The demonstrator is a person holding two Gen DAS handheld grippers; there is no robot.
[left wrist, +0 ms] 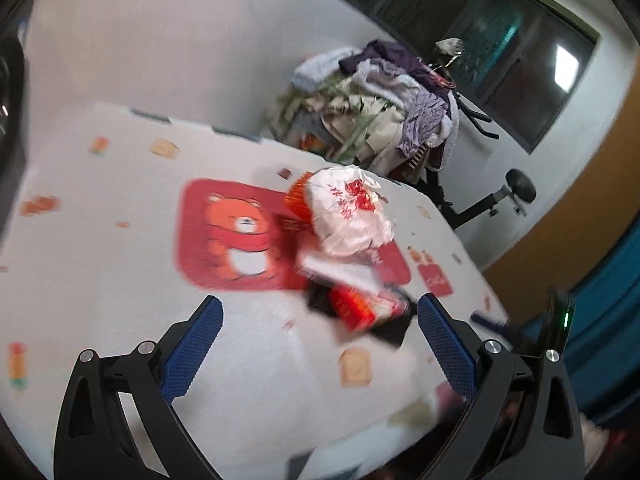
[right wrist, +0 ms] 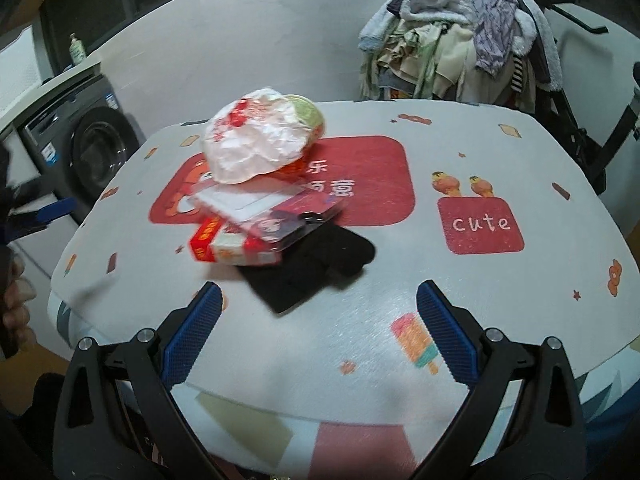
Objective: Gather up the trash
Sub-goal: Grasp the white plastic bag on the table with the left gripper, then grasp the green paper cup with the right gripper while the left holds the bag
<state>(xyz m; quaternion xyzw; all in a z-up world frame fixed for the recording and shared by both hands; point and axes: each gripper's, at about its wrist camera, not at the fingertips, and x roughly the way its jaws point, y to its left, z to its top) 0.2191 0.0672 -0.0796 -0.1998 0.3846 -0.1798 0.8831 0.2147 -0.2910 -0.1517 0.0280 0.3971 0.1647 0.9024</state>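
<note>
A heap of trash lies on the patterned tablecloth (right wrist: 460, 152). On top is a crumpled white plastic bag with red print (right wrist: 256, 140) over a round lidded bowl (right wrist: 308, 110). Under it sit a clear plastic package (right wrist: 264, 210), a red and white carton (right wrist: 232, 246) and a black cloth (right wrist: 312, 268). In the left wrist view the white bag (left wrist: 348, 212), the carton (left wrist: 364, 308) and the black cloth (left wrist: 390, 330) lie ahead, right of centre. My left gripper (left wrist: 318, 312) is open, holding nothing. My right gripper (right wrist: 318, 296) is open just short of the black cloth.
A pile of clothes (right wrist: 464, 36) is heaped on an exercise machine behind the table. A washing machine (right wrist: 84, 152) stands at the left with a bottle (right wrist: 77, 49) on top. A hand (right wrist: 16, 308) and the other gripper's blue finger (right wrist: 56, 208) show at the left edge.
</note>
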